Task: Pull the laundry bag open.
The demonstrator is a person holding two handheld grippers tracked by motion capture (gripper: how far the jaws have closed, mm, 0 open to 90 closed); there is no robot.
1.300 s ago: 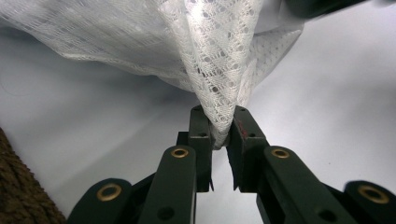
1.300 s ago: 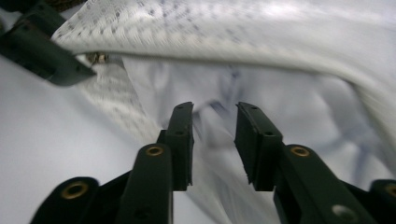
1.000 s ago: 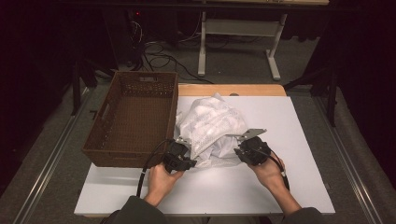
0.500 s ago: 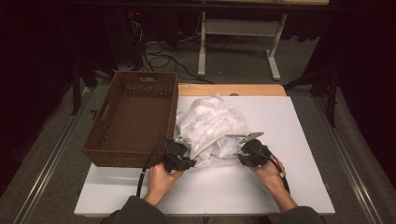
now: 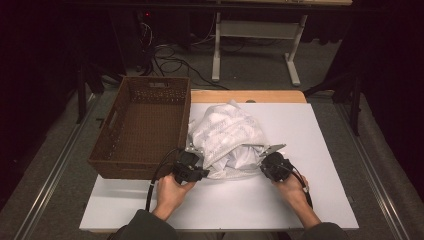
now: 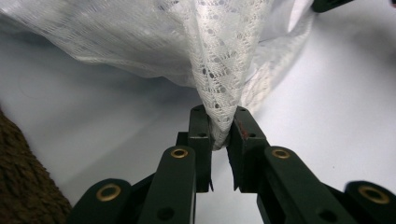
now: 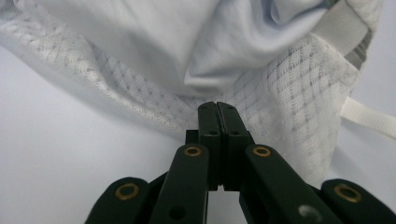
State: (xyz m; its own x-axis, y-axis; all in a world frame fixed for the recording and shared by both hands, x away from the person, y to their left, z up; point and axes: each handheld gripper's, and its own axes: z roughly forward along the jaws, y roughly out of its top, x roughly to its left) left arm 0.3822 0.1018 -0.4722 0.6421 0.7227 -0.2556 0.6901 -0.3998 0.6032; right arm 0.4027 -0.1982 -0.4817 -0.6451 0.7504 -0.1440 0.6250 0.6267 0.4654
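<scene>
A white lacy garment [image 5: 225, 135] lies heaped on the white table [image 5: 310, 200]. My left gripper [image 5: 198, 161] is at the heap's near-left edge. In the left gripper view it [image 6: 219, 128] is shut on a bunched fold of the lace [image 6: 224, 70], which rises taut from between the jaws. My right gripper [image 5: 263, 161] is at the heap's near-right edge. In the right gripper view its jaws [image 7: 217, 109] are pressed flush together, tips at the patterned hem [image 7: 261, 102], seemingly pinching its thin edge. A white strap [image 7: 369, 119] trails off at the right.
An open brown wicker basket [image 5: 107, 145] stands on the table's left side, right beside the garment and the left hand; its wall shows at the lower left in the left gripper view [image 6: 23, 186]. A wooden strip [image 5: 250, 96] borders the far edge.
The right gripper has edged in against the garment's near-right hem. The left gripper has stayed at the near-left edge, and the heap has kept its shape.
</scene>
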